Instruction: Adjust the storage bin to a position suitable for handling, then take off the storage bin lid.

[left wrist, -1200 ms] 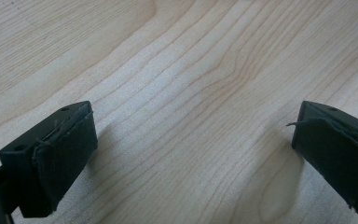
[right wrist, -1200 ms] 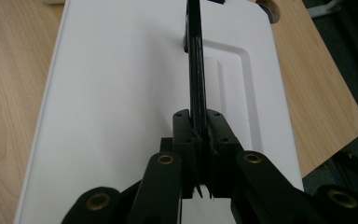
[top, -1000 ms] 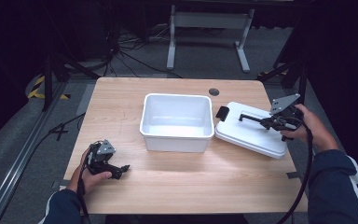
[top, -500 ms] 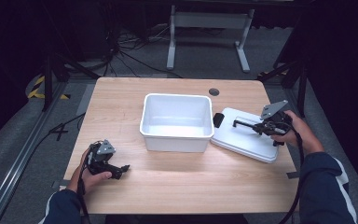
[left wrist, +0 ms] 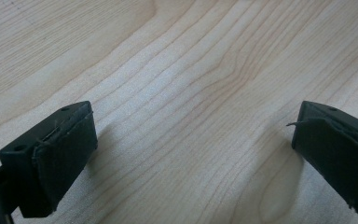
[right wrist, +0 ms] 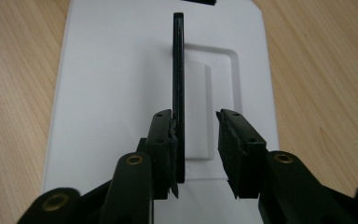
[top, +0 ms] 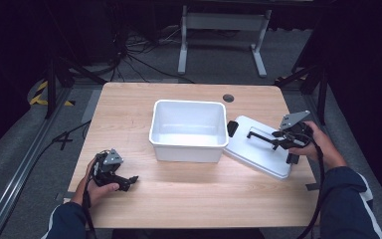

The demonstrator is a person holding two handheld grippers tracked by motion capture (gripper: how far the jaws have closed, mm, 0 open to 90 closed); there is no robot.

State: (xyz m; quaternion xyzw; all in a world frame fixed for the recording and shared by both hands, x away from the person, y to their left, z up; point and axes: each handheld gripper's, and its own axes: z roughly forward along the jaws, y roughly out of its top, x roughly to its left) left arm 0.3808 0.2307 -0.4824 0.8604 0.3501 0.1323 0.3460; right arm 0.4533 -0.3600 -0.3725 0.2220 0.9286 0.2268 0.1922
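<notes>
White plastic lid [top: 258, 147] beside the white tub [top: 189, 130]; right claw [right wrist: 196, 140] straddles its black handle [right wrist: 179, 84], apparently not yet clamped; left claw [left wrist: 191, 154] gapes over the wooden worktop [left wrist: 191, 70]

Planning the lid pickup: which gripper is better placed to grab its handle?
Right. The right gripper already straddles the lid's black handle, jaws not yet closed. The left gripper sits far off, across the white bin.

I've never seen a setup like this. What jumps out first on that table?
A white tub sits open in the middle of the wooden table. Just to its right its white lid lies tilted, one edge against the tub. The right gripper has its jaws either side of the lid's black handle, one pad touching it, a gap at the other. The left gripper rests open on bare wood near the front left corner.
</notes>
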